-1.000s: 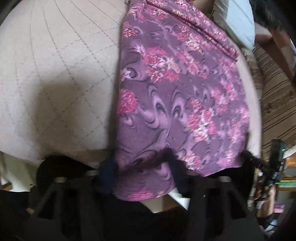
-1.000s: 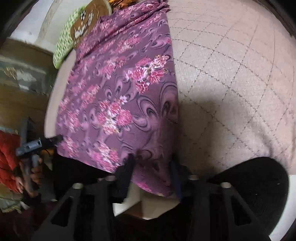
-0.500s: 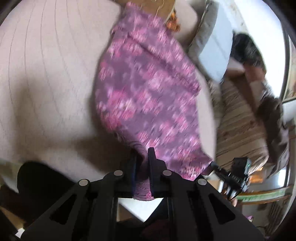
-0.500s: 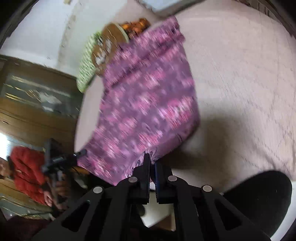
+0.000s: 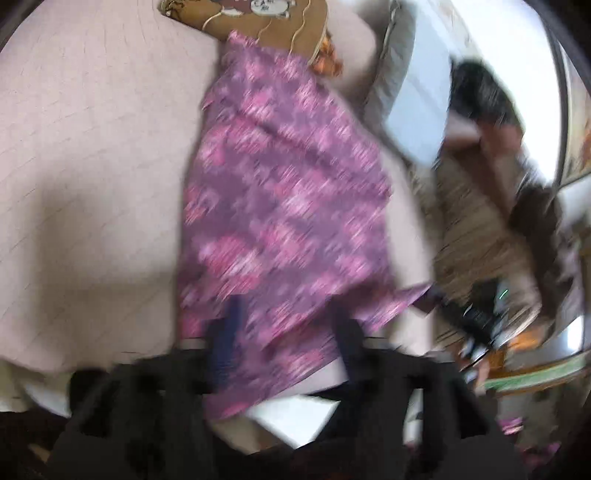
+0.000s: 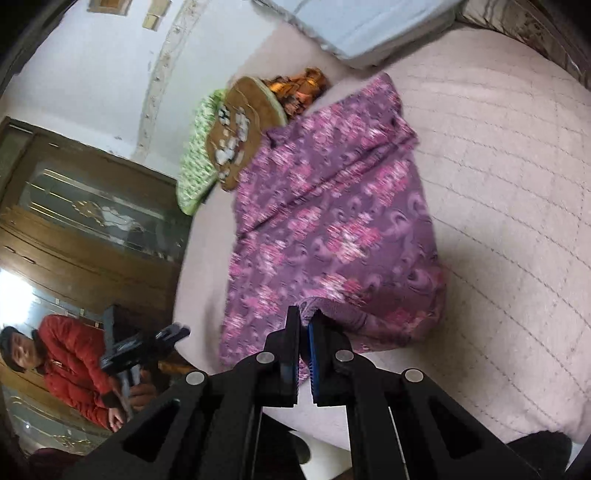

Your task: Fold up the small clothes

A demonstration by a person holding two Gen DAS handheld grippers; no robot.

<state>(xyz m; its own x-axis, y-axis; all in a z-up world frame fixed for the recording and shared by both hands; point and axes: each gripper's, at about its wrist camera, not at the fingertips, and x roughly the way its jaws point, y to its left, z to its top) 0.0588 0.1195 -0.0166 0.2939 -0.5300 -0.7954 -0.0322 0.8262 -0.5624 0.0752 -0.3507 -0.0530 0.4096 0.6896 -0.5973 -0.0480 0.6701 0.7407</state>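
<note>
A purple cloth with pink flowers [image 5: 280, 206] lies lengthwise on the pale quilted bed [image 5: 92, 166]; its near end hangs over the bed's edge. The left wrist view is blurred. My left gripper [image 5: 286, 332] has its jaws opening, with the cloth's near hem between the fingers [image 5: 225, 332] and no pad pressing on it. My right gripper [image 6: 304, 325] is shut on the purple cloth [image 6: 332, 229] at its near corner, which is lifted into a small bunch. In the left wrist view the right gripper [image 5: 476, 321] shows dark at the cloth's right corner.
A brown printed cushion [image 6: 240, 136] and a green one [image 6: 195, 162] lie at the cloth's far end, next to an orange item [image 6: 299, 86]. A pale blue pillow [image 6: 362, 22] lies at the head. A person in red [image 6: 74, 362] and a wooden wardrobe [image 6: 74, 240] are left.
Both grippers closed on the near hem and rose, so the views tilted up the bed. The right stays shut on the cloth; the left's fingers have parted again.
</note>
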